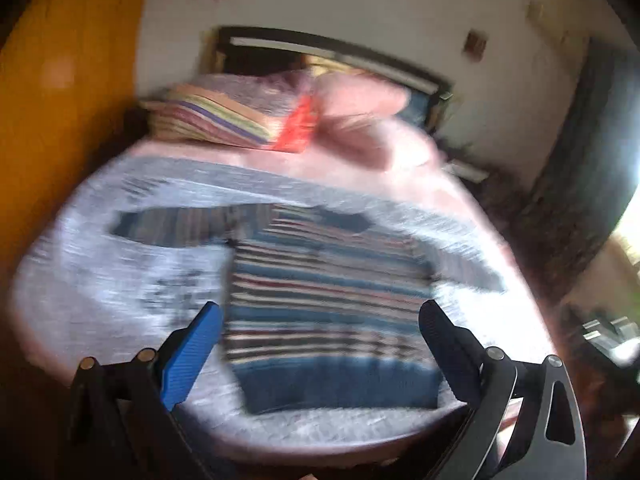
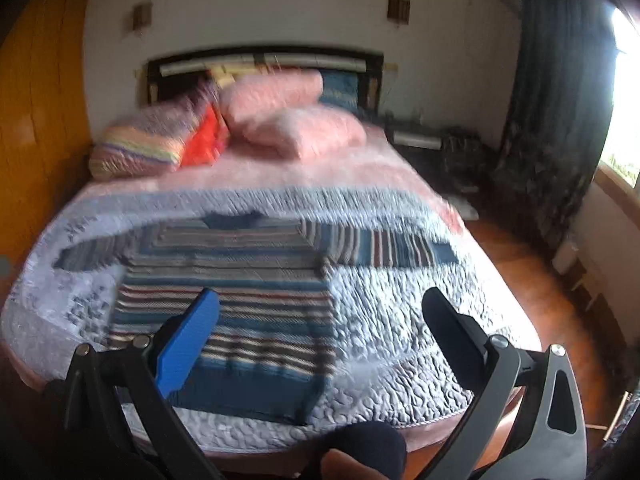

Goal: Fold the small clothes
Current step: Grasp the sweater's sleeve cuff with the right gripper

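Observation:
A small striped sweater [image 1: 320, 300] in blue, white and dark red lies flat on the grey quilted bedspread [image 1: 100, 272], sleeves spread to both sides and hem toward me. My left gripper [image 1: 320, 316] hangs open above the sweater's lower body, nothing between its blue and black fingers. In the right wrist view the same sweater [image 2: 228, 280] lies left of centre, its right sleeve [image 2: 380, 248] stretched out. My right gripper [image 2: 320, 304] is open too, held above the sweater's right edge and the bedspread [image 2: 400, 320]. Both views are blurred by motion.
Pink pillows [image 2: 288, 120] and a striped folded blanket [image 2: 144, 148] lie at the head of the bed by a dark headboard [image 2: 264, 60]. An orange wooden wall [image 2: 36, 120] runs on the left. Dark curtains [image 2: 552, 100], a window and wooden floor [image 2: 532, 272] are on the right.

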Demonstrator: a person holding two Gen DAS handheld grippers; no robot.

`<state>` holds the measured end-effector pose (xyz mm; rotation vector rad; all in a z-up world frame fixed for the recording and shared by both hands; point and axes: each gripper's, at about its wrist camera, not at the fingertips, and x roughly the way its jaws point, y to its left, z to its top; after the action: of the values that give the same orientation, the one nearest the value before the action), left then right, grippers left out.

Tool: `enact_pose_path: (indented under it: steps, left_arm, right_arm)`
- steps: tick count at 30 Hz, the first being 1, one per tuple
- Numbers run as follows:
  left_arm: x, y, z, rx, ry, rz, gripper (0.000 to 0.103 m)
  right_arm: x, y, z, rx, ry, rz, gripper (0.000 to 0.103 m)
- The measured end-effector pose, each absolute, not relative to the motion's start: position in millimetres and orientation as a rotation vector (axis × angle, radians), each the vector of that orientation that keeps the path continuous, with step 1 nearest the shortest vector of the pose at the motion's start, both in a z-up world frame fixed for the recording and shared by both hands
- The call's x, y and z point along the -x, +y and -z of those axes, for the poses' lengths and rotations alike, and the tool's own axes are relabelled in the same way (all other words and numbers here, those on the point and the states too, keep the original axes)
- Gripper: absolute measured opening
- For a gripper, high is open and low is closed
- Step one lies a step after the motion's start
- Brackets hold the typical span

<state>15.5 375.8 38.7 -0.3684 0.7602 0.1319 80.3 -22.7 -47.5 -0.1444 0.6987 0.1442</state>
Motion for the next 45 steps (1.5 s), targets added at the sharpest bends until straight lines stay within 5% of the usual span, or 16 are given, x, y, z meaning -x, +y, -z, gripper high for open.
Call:
enact_pose_path:
  steps: [8,12,25,39,42,45]
  left_arm:
    - [-83.9,368.9,18.6,0.292,0.847,-0.104,0.099]
    - [-107.1,349.9,38.1,0.288,0.853,-0.040,0.099]
    - [-172.7,315.1,91.4,0.322,0.915,0.045,0.099]
    - [-210.1,315.1,148.6,0.506,0.988,0.083,0.099]
    - [-213.7,321.4,153.5,0.538,0.995,0.086,0.099]
    - [-214.5,331.0,155.8,0.578,1.001,0.087,0.099]
  right_arm:
    - [-212.2,-133.0,150.2,-0.250,0.955,-0.150,0.098]
    - [-273.4,-212.5,225.8,-0.697,1.110,-0.130,0.053]
    - [-433.8,-373.7,345.7,-1.238,0.909,0.017,0.045]
    - [-516.8,-396.9,406.3,-1.188,0.942,0.119,0.045]
    - [-526.3,-393.9,406.9,-1.182,0.931,0.116,0.041]
    - [-530.9,-391.2,403.9,-1.168,0.930,0.106,0.025]
